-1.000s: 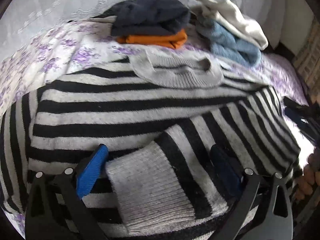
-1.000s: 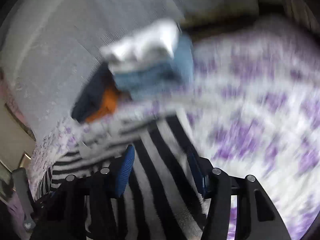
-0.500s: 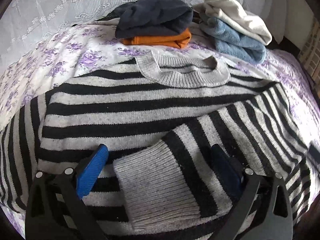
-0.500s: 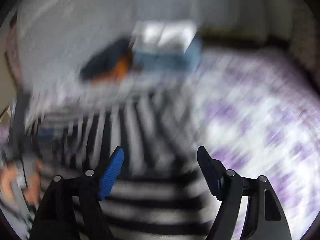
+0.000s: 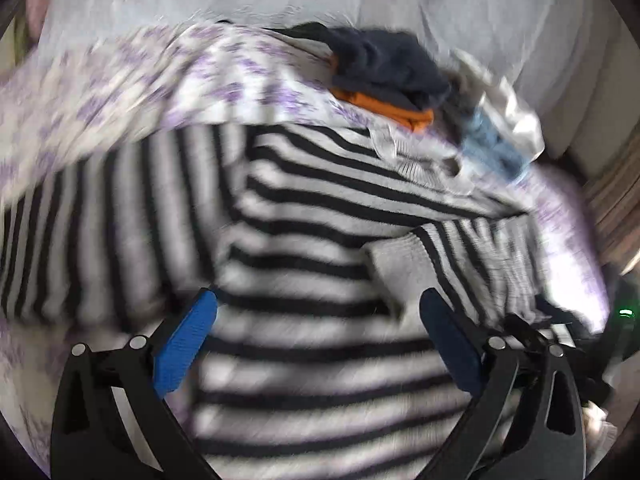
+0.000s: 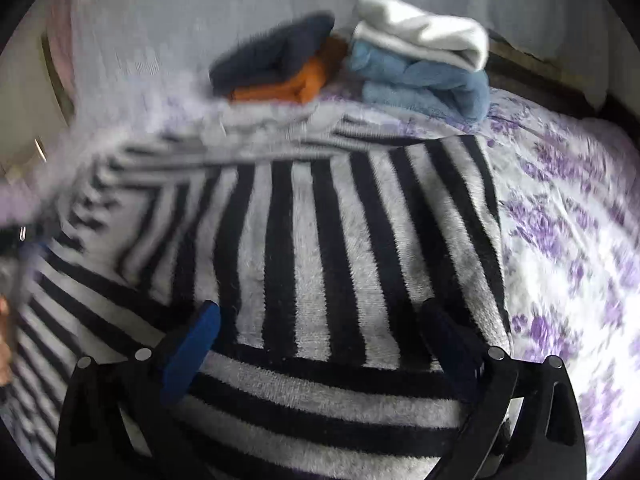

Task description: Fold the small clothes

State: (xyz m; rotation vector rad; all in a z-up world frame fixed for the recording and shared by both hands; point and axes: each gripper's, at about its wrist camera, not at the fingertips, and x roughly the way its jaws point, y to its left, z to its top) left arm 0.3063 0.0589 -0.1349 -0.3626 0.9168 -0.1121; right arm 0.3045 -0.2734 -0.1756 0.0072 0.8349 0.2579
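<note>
On the bed, over a white bedspread [image 6: 568,240] printed with purple flowers, lies one black-and-grey striped sweater [image 6: 340,248], spread flat with its grey ribbed collar [image 5: 416,160] toward the headboard end and one sleeve folded across the body, its plain grey cuff [image 5: 400,268] resting on the stripes. Behind the collar stand two small stacks of folded clothes, four pieces in all: a dark navy garment [image 6: 276,52] on top of an orange garment [image 6: 296,84], and beside them a white garment [image 6: 420,32] on top of a light blue fleecy garment [image 6: 428,84]. Two tongs are in view, each with two blue-padded fingers. Left tongs [image 5: 316,332]: angled down over the lower body of the sweater, jaws spread wide, nothing between the pads but the flat knit below them, the grey cuff just beyond the right-hand pad; the view is blurred. Right tongs [image 6: 320,340]: angled down over the folded sleeve near the sweater's right edge, jaws having just been opening and now at full spread, gripping nothing, the striped cloth lying loose beneath them. At the left rim of the right wrist view a bit of the person's hand [image 6: 4,344] shows, blurred.
</note>
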